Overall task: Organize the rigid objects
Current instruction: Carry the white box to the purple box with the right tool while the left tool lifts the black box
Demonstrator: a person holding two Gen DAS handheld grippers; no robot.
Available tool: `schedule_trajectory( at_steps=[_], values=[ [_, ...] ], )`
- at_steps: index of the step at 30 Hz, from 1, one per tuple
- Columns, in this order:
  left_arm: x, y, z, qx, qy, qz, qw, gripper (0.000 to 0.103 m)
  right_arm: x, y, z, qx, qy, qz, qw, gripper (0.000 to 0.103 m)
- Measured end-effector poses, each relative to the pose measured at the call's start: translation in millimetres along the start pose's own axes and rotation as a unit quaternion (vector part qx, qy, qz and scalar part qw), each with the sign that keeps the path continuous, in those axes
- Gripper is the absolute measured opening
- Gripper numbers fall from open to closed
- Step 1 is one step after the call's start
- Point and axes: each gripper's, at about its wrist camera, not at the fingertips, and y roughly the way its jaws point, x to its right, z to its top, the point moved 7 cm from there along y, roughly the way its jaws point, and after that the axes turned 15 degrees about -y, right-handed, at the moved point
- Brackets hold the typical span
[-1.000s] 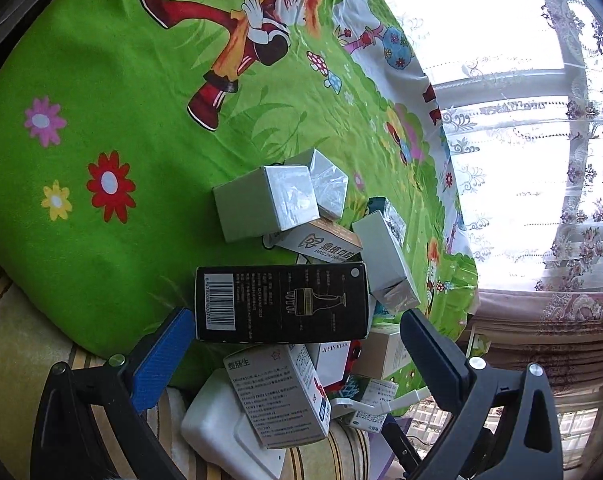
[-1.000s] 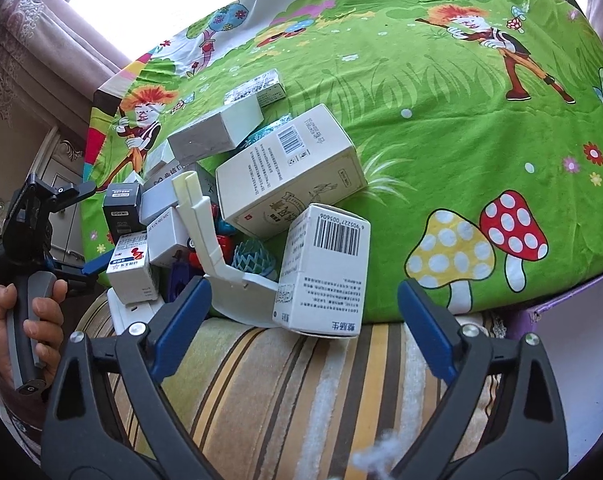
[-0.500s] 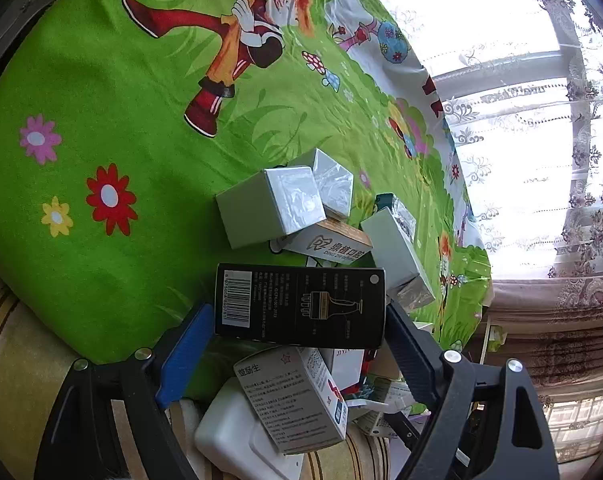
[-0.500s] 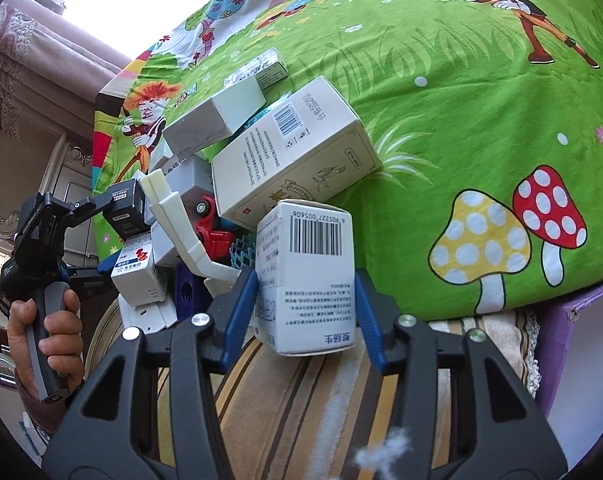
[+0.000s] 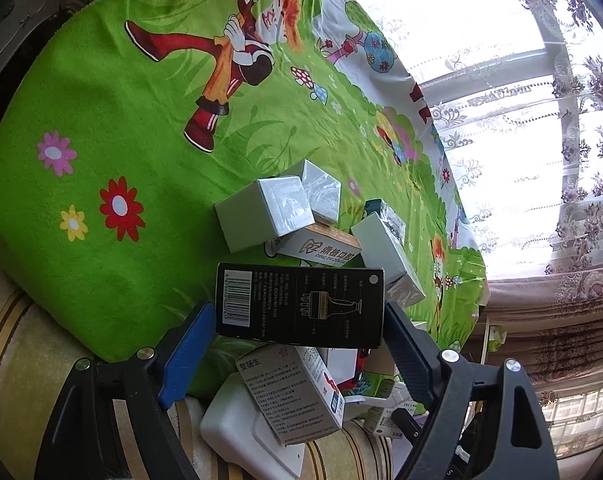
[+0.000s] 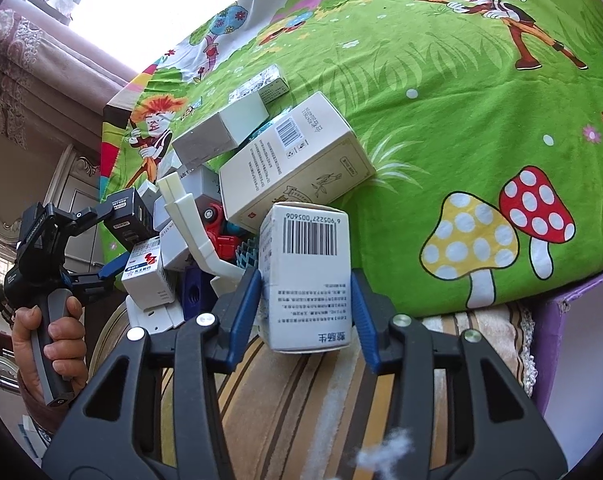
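Observation:
A black carton (image 5: 301, 304) with a barcode and a bottle drawing lies across the top of a pile of small boxes. My left gripper (image 5: 297, 314) is shut on it, one pad (image 5: 189, 352) against each short end. The right wrist view shows that gripper (image 6: 113, 240) at the far left, held by a person's hand (image 6: 57, 344). My right gripper (image 6: 305, 280) has its jaws closing on an upright white barcoded box (image 6: 307, 276); both blue pads (image 6: 243, 312) press its sides. The same white box (image 5: 293, 392) shows low in the left wrist view.
The pile sits on a green cartoon-print cloth (image 6: 441, 92) at the edge of a striped cushion (image 6: 301, 408). It holds a large white carton (image 6: 293, 168), a grey-white box (image 6: 217, 136), a white plastic bracket (image 6: 193, 224) and a red toy. A purple box edge (image 6: 557, 320) stands right; curtains (image 5: 541, 160) hang behind.
Both grippers went from wide open to closed: the left onto the ends of the black carton, the right onto the white barcoded box, which has swung upright between the pads.

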Motion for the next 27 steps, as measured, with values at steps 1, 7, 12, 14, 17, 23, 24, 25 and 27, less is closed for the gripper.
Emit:
schedule_trajectory(
  at_steps=[1, 7, 12, 14, 17, 23, 24, 25, 27],
  values=[
    [-0.2, -2.7, 0.6, 0.005, 0.0, -0.001, 1.0, 0.085, 0.7, -2.1, -0.7, 0.003, 0.001, -0.001, 1.0, 0.049],
    [4.4, -23.5, 1.3, 0.036, 0.012, -0.007, 0.9992, 0.085, 4.1, -14.8, -1.3, 0.022, 0.004, -0.011, 1.0, 0.049],
    [14.4, -43.5, -10.9, 0.062, 0.036, -0.015, 0.9973, 0.085, 6.5, -32.0, -5.6, 0.041, 0.005, -0.02, 0.999, 0.049],
    [19.9, -50.4, -20.3, 0.068, 0.05, -0.02, 0.9962, 0.085, 7.3, -39.6, -7.5, 0.048, 0.004, -0.025, 0.999, 0.049],
    [30.4, -58.4, -39.7, 0.071, 0.073, -0.029, 0.9944, 0.085, 8.5, -51.6, -12.0, 0.057, 0.003, -0.03, 0.998, 0.049],
    [56.3, -63.7, -89.6, 0.057, 0.126, -0.049, 0.9891, 0.085, 20.6, -79.5, -26.1, 0.078, 0.013, -0.04, 0.996, 0.049],
    [60.8, -62.2, -99.8, 0.049, 0.138, -0.053, 0.9879, 0.085, 23.7, -84.7, -28.9, 0.081, 0.015, -0.043, 0.996, 0.049],
    [65.2, -59.6, -110.4, 0.041, 0.148, -0.055, 0.9866, 0.085, 26.9, -89.9, -31.9, 0.085, 0.017, -0.046, 0.995, 0.049],
    [73.5, -53.8, -133.0, 0.021, 0.17, -0.057, 0.9835, 0.085, 34.7, -100.3, -38.1, 0.091, 0.022, -0.054, 0.994, 0.049]
  ],
)
